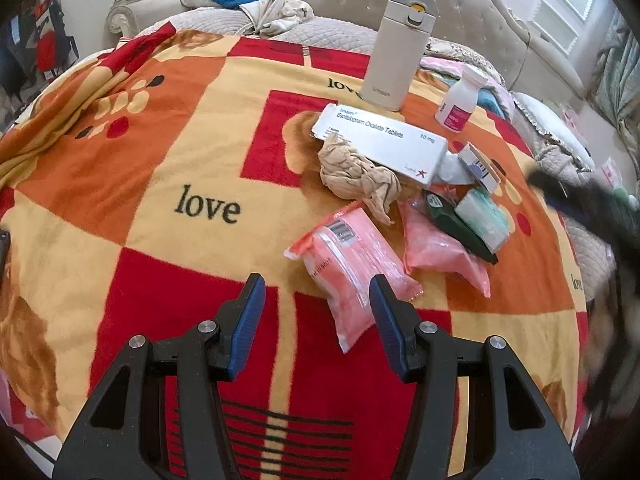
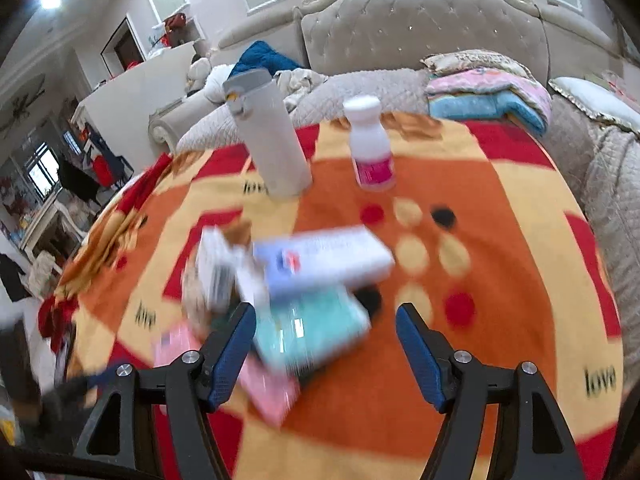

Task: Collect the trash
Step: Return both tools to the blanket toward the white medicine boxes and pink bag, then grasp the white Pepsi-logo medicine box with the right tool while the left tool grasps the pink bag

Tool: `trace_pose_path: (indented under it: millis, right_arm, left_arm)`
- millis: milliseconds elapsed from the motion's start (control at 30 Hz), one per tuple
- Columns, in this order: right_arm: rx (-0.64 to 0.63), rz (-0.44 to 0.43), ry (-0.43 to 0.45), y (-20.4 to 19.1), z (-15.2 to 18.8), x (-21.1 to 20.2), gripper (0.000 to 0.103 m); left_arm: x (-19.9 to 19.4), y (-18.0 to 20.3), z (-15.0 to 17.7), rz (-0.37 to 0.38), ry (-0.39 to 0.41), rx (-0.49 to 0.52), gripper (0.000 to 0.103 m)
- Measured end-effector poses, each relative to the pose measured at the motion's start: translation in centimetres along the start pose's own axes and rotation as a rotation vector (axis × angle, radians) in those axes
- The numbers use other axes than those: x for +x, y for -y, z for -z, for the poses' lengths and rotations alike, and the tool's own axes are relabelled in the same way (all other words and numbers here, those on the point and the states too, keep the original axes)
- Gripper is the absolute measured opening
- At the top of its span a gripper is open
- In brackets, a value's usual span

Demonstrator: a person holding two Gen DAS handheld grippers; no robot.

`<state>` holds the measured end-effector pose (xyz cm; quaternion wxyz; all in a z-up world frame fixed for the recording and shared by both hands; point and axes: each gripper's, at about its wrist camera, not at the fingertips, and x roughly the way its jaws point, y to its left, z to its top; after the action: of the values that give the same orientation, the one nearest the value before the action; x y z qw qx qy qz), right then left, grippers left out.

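Trash lies on a red, orange and yellow "love" blanket [image 1: 160, 168]. In the left wrist view I see a pink plastic packet [image 1: 348, 268], a second pink packet [image 1: 444, 248], a crumpled beige tissue [image 1: 356, 176], a white tablet box [image 1: 384, 140], a small striped box [image 1: 480, 164] and a teal pack on a dark green one [image 1: 480, 220]. My left gripper [image 1: 318, 292] is open, its right finger over the near pink packet. My right gripper [image 2: 326, 320] is open above the blurred teal pack [image 2: 312, 332], white box [image 2: 324, 260] and pink packet [image 2: 268, 392].
A beige flask [image 1: 396, 52] and a white pill bottle with a pink label [image 1: 460, 100] stand upright at the far side of the blanket; both show in the right wrist view, flask [image 2: 272, 136] and bottle [image 2: 370, 144]. A padded headboard [image 2: 420, 28] and folded bedding [image 2: 488, 92] lie behind.
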<state>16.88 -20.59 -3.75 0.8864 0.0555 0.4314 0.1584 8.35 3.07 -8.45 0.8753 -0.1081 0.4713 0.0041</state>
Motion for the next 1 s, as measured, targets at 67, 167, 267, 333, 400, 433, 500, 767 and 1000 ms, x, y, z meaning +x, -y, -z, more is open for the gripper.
trace_pose_path:
  millis: [67, 167, 267, 333, 400, 433, 500, 767, 1000]
  right_arm:
    - [0.013, 0.005, -0.014, -0.3, -2.5, 2.2, 0.071]
    - [0.006, 0.016, -0.056, -0.7, -5.1, 5.3, 0.071]
    - [-0.051, 0.023, -0.150, -1.2, -5.9, 8.1, 0.071]
    - [-0.111, 0.023, -0.231, -1.4, -4.8, 9.1, 0.071]
    - [-0.211, 0.065, -0.240, -1.7, -2.9, 8.4, 0.071]
    - [-0.246, 0.072, -0.250, -1.6, -2.0, 7.7, 0.071]
    - [-0.263, 0.046, -0.313, -0.6, 0.0, 6.7, 0.071]
    - [-0.286, 0.059, -0.303, 3.4, 6.4, 0.9, 0.071]
    - [-0.286, 0.012, -0.164, 2.7, 5.5, -2.0, 0.071]
  left_arm:
    - [0.2, -0.3, -0.2, 0.004, -0.003, -0.004, 0.053]
    - [0.5, -0.5, -0.5, 0.015, -0.013, -0.011, 0.053]
    - [0.8, -0.5, -0.7, 0.029, -0.022, -0.008, 0.053]
    - [0.9, -0.5, -0.8, 0.032, -0.022, -0.004, 0.053]
    - [1.0, -0.6, -0.9, 0.042, -0.020, -0.013, 0.053]
    - [1.0, -0.7, -1.0, 0.052, -0.021, -0.023, 0.053]
    - [1.0, -0.7, -1.1, 0.063, -0.016, -0.034, 0.053]
    - [1.9, -0.3, -1.3, 0.089, -0.026, -0.075, 0.053]
    - [3.1, 0.4, -1.4, 0.104, -0.030, -0.106, 0.056]
